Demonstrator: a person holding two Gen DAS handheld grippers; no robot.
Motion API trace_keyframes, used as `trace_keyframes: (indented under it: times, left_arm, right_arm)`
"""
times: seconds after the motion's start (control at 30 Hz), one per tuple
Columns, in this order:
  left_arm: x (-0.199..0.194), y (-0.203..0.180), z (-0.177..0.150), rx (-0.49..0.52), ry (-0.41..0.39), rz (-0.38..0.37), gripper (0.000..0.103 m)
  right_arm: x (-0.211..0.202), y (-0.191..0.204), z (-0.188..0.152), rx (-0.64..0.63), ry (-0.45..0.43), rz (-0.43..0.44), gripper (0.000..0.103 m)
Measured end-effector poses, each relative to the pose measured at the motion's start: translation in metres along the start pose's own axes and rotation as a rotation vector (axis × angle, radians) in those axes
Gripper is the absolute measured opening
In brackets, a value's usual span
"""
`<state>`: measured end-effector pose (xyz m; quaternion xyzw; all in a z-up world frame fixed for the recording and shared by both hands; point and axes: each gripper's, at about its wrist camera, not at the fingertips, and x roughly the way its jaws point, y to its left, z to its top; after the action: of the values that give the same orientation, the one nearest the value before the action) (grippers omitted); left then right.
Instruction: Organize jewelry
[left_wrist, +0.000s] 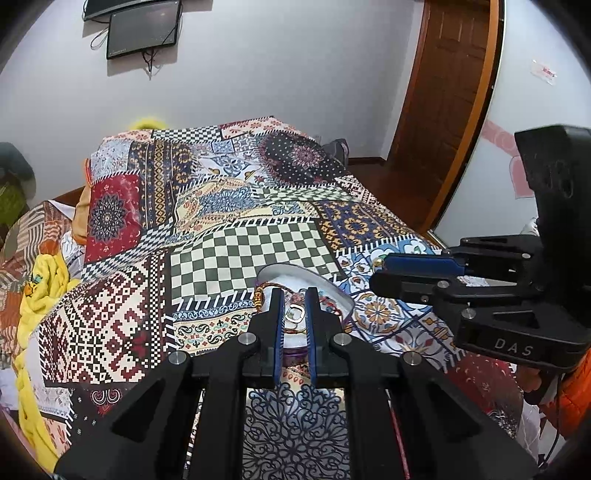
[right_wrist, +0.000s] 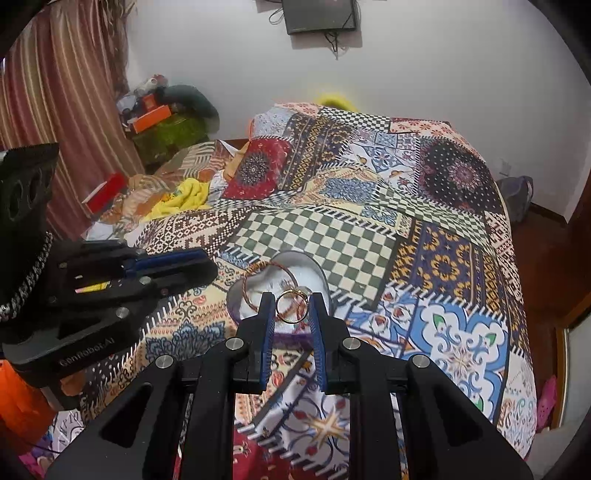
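A round white-lined jewelry box (left_wrist: 334, 291) (right_wrist: 314, 273) sits on the patterned bedspread, with bangles (right_wrist: 258, 280) and other jewelry inside. My left gripper (left_wrist: 294, 295) hovers at the box's near rim, jaws slightly apart around a gold ring (left_wrist: 294, 314); whether they touch it I cannot tell. My right gripper (right_wrist: 291, 301) is at the box too, jaws slightly apart framing a thin gold bangle (right_wrist: 291, 306), contact unclear. Each gripper shows from the side in the other's view, the right one (left_wrist: 380, 273) and the left one (right_wrist: 207, 267).
The patchwork bedspread (left_wrist: 251, 206) covers a bed. Yellow cloth (left_wrist: 40, 288) and clutter lie at its left side. A wooden door (left_wrist: 447, 92) stands at the right, a wall screen (left_wrist: 144, 29) above. A red box (right_wrist: 105, 192) lies by striped curtains.
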<state>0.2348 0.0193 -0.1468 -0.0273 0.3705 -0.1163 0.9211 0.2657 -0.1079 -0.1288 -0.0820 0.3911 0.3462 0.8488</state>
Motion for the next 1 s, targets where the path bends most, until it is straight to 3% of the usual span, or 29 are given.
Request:
trace_keyframes:
  times: [0.33, 1.0]
  left_arm:
    - [0.029, 0.006, -0.01, -0.003, 0.06, -0.026, 0.009]
    - [0.035, 0.01, -0.013, -0.02, 0.067, -0.039, 0.009]
  right_arm:
    - [0.034, -0.002, 0.001, -0.006, 0.055, 0.019, 0.017]
    - [0.061, -0.002, -0.004, -0.044, 0.15, 0.045, 0.017]
